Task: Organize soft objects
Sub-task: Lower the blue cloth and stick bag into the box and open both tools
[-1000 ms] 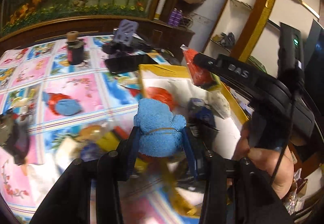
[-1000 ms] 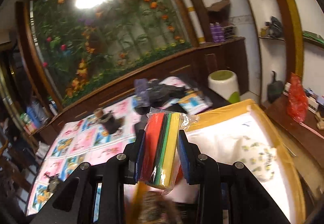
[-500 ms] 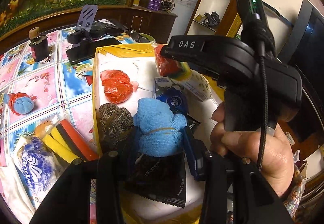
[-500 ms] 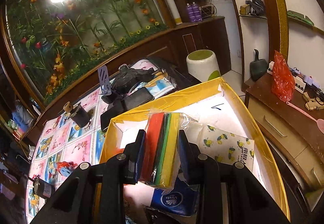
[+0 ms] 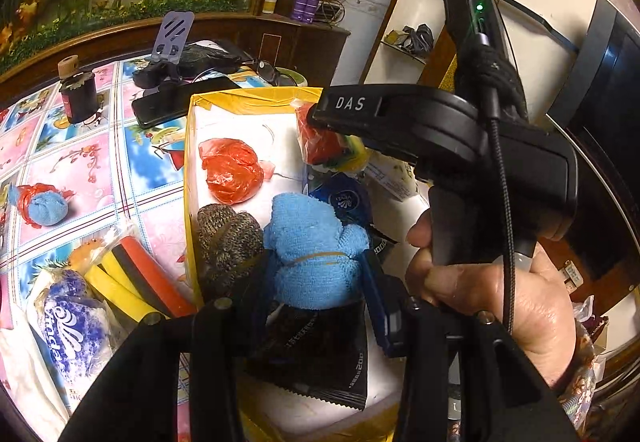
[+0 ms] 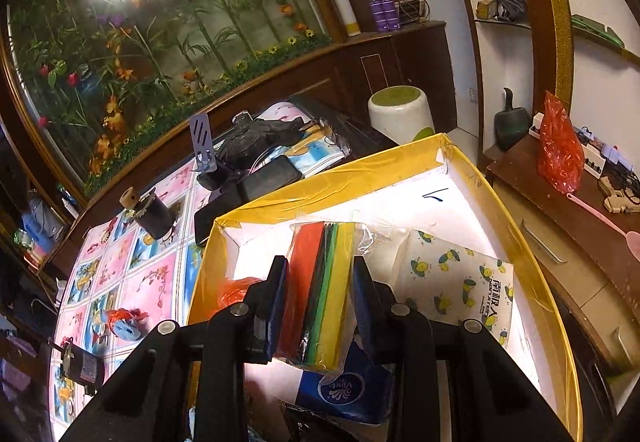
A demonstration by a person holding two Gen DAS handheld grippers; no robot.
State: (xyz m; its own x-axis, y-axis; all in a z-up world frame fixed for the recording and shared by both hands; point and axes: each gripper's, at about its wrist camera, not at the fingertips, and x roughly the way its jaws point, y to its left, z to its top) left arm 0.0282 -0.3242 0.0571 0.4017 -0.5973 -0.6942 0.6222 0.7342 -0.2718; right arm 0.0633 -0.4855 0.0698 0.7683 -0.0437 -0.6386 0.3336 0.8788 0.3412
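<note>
My left gripper [image 5: 318, 270] is shut on a blue towel bundle [image 5: 316, 242] tied with a rubber band, held low over the near end of the yellow-rimmed white box [image 5: 187, 162]. Under and beside it lie a brown knitted bundle [image 5: 228, 238], a black packet [image 5: 320, 354], a red bag bundle [image 5: 230, 170] and a blue tissue pack [image 5: 344, 198]. My right gripper [image 6: 322, 278] is shut on a bagged pack of red, green and yellow sponges [image 6: 324, 306], held inside the box [image 6: 320, 186] next to a lemon-print tissue pack [image 6: 456, 290]. A hand [image 5: 492, 294] grips the right gripper's handle.
On the patterned tablecloth left of the box lie a blue-and-red bundle [image 5: 40, 202], another sponge pack [image 5: 132, 282] and a bagged tissue pack [image 5: 68, 334]. A phone [image 5: 180, 102], a dark jar [image 5: 78, 94] and a stand [image 5: 172, 38] sit further back. A white stool [image 6: 400, 114] stands beyond the table.
My left gripper carried the blue bundle from over the tablecloth to over the box. My right gripper sank with the sponge pack into the box. Both grips stayed the same.
</note>
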